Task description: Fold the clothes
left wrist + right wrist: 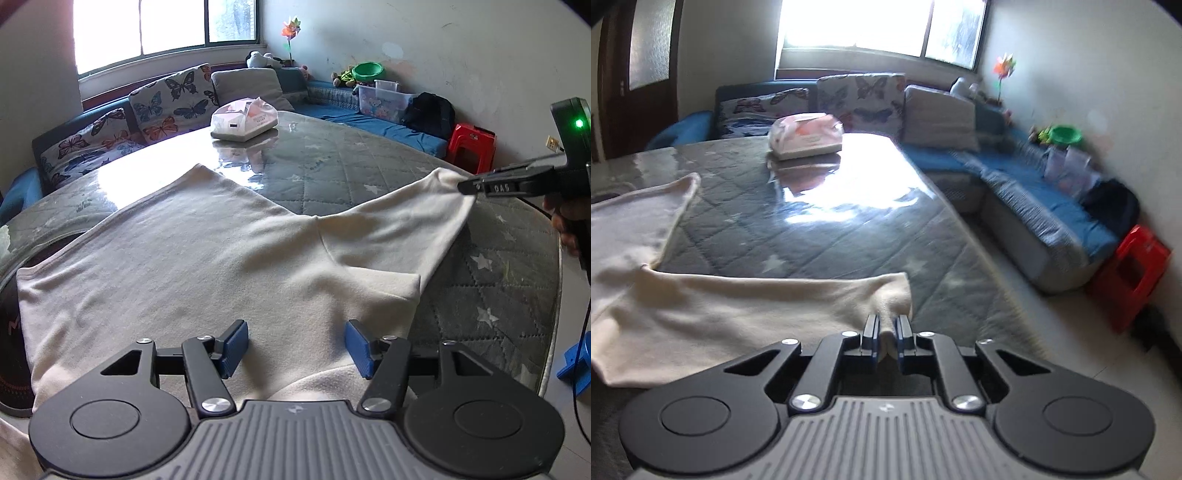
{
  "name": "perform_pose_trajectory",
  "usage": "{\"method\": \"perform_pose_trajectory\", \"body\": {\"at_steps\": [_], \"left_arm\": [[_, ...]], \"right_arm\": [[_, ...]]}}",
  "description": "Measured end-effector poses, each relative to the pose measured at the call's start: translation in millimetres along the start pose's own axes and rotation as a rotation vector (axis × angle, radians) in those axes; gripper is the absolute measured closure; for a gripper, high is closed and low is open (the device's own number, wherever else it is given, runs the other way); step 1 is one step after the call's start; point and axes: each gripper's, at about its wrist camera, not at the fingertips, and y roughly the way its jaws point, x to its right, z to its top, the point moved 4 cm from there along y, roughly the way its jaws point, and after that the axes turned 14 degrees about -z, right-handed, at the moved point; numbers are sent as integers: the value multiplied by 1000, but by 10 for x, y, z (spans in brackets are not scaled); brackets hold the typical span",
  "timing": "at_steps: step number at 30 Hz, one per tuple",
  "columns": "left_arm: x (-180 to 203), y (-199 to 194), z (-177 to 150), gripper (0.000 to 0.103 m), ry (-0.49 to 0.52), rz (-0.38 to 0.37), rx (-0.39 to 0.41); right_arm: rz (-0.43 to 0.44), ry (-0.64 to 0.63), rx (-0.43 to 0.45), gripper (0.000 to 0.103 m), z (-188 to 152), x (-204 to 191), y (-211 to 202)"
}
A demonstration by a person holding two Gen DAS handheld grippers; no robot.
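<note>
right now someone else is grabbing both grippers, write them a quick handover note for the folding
Left gripper: jaws open, holding nothing, poised over the body of the cream shirt.
Right gripper: jaws shut on the end of the shirt's sleeve, pulling it out taut to the side.
The shirt lies spread on the quilted table; a tissue pack sits at the far end.
Done: shirt laid out, sleeve gripped.
Left: no finished fold is visible, so probably fold the sleeve in, then the body.

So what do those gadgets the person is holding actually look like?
Each hand-held gripper, left and right, has a ribbed grey body, two round black discs, black linkage arms with silver screws, and blue pads on its fingers. Seen from outside, the right one shows a green light and a thin black cable.
</note>
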Motion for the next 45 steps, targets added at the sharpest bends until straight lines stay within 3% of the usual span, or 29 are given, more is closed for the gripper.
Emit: {"method": "perform_pose_trajectory", "body": {"at_steps": [6, 9, 12, 18, 20, 23, 33, 35, 37, 45], "left_arm": [[3, 0, -6, 40, 11, -4, -3], [3, -2, -9, 39, 16, -8, -8], [-1, -14, -1, 39, 17, -15, -15], [57, -99, 69, 39, 18, -23, 15], [97, -110, 106, 39, 23, -33, 29], [187, -75, 144, 39, 43, -54, 30], [438, 100, 185, 40, 121, -146, 28], [471, 117, 151, 40, 134, -167, 18], [505, 132, 115, 40, 147, -183, 5], [577, 183, 19, 39, 176, -206, -23]], "right_arm": [[-23, 6, -25, 95, -69, 19, 141], [-40, 23, -23, 83, -87, 30, 160], [-44, 47, -14, 83, -62, 71, 104], [92, 19, 61, 82, 35, -136, -103], [184, -1, 57, 82, 56, -281, -97], [242, -22, 30, 81, 58, -414, 17], [180, 11, -36, 79, -82, -60, 248], [165, 32, -45, 72, -76, 44, 341], [153, 47, -50, 71, -39, 119, 442], [104, -6, -30, 71, 237, -52, 716]]}}
